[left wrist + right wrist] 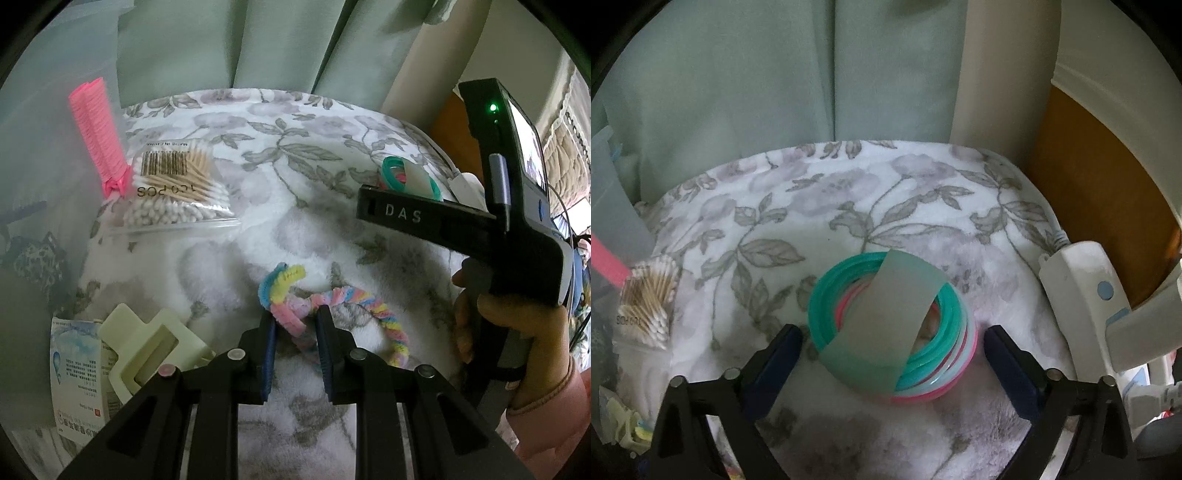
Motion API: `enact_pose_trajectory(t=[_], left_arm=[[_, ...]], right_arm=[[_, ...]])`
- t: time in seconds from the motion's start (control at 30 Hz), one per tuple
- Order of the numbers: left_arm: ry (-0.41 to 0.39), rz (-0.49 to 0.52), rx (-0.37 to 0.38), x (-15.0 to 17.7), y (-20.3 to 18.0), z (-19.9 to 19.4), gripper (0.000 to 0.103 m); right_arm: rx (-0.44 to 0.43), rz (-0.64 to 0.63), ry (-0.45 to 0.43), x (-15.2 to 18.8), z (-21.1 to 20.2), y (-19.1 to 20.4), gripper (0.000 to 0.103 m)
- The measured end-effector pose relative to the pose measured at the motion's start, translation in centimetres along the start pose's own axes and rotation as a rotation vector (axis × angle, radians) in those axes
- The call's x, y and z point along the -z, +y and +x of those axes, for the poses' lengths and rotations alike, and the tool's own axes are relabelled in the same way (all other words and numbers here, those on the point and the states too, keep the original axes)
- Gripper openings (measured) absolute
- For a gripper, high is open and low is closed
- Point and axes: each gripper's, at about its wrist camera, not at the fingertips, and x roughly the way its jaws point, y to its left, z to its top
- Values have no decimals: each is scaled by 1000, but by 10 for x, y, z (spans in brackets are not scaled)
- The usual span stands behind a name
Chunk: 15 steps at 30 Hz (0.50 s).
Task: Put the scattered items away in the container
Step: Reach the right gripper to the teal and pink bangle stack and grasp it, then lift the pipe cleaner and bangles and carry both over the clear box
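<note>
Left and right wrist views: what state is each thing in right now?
Left gripper: nearly closed around the pastel twisted pipe-cleaner rope, which lies on the floral blanket.
Right gripper: open, straddling the stack.
Banded stack of teal and pink plastic rings: resting on blanket, ungripped.
Clear bag of cotton swabs: sealed, lying flat.
Cream plastic hair claw: lying untouched.

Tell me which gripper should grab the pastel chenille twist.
Left. The left gripper already straddles the chenille twist, while the right gripper sits open around the stack of rings.
</note>
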Motion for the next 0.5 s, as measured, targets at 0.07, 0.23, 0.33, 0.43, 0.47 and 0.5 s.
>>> enact_pose_trajectory(t=[0.07,0.23,0.33,0.43,0.47,0.5], left_arm=[[0,1,0,0,0,0,21],[-8,0,3,2,1,-1,21],[-12,-9,8,3,3,-3,20],[-13,-9,2,4,3,-5,20],[-14,-9,0,5,3,-6,19],[-17,-10,-1,5,3,-8,19]], right_arm=[[2,22,-14,-1,-2,-5,82],[-15,59,-27,-1,-10,-10,76],[-22,83,-28,4,-17,-10,76],[-37,139,-31,11,-26,-14,76],[-44,159,-29,14,-30,-15,76],[-49,182,-28,17,-34,-16,76]])
